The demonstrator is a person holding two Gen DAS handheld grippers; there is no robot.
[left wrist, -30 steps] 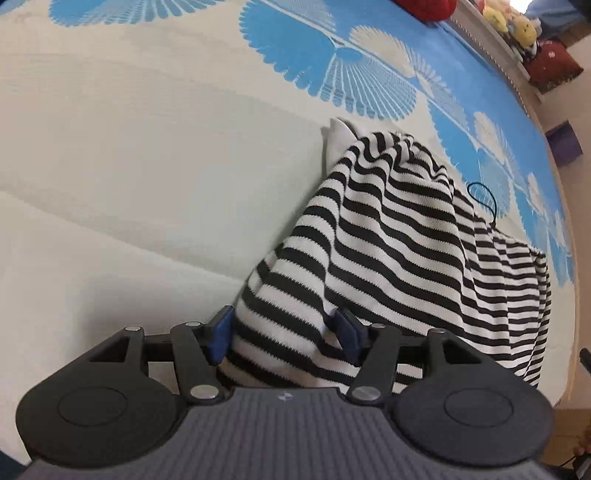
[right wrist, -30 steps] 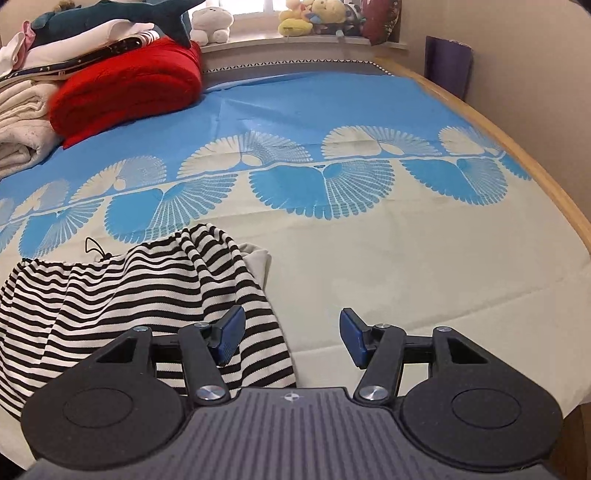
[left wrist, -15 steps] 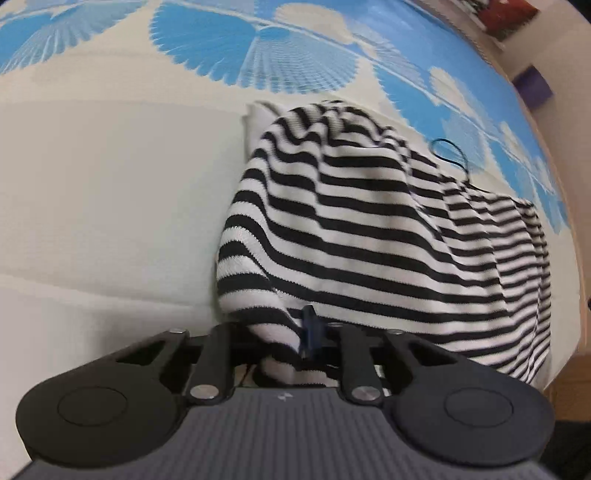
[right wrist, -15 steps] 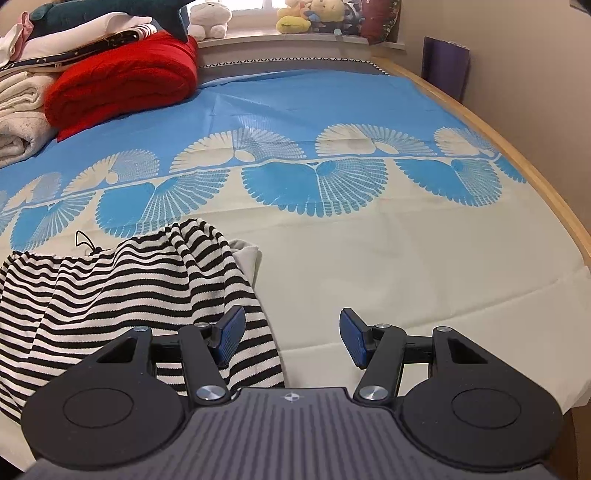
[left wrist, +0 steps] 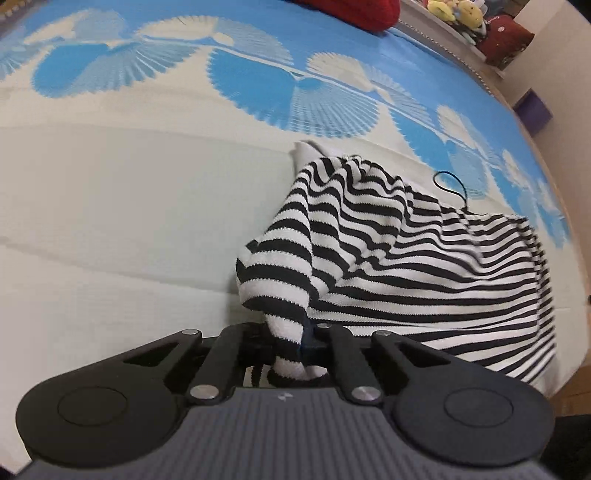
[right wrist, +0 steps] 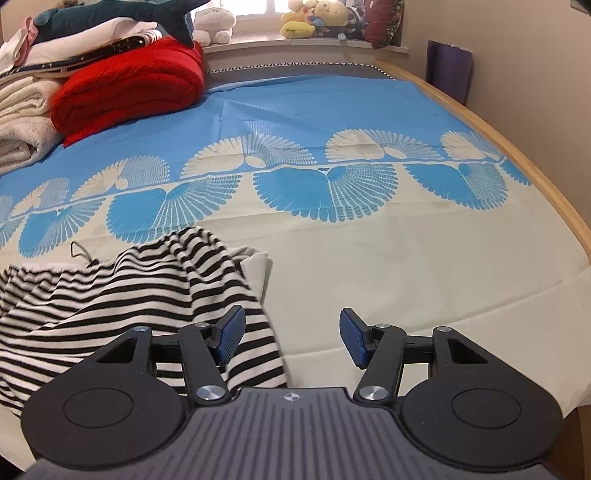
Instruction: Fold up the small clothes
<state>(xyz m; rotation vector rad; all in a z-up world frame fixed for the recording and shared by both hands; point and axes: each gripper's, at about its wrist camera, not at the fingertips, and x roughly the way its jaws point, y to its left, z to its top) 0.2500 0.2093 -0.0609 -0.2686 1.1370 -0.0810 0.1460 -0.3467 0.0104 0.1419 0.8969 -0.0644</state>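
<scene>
A black-and-white striped garment [left wrist: 406,251] lies on the bed sheet, with a thin black loop [left wrist: 448,184] at its far edge and a white lining showing at its far corner. My left gripper [left wrist: 295,343] is shut on the garment's near corner, which is lifted into a bunched fold. In the right wrist view the striped garment [right wrist: 110,295] lies at the lower left. My right gripper [right wrist: 291,336] is open and empty, with its left finger [right wrist: 231,334] over the garment's edge.
The bed is covered by a cream and blue fan-patterned sheet [right wrist: 332,129]. A red blanket [right wrist: 129,88] and stacked towels [right wrist: 22,118] sit at the far left. Plush toys [right wrist: 317,18] line the window sill. A wooden bed edge [right wrist: 517,147] runs along the right.
My left gripper closed on the garment's near corner and lifted it, bunching the cloth. My right gripper stayed open and shifted slightly.
</scene>
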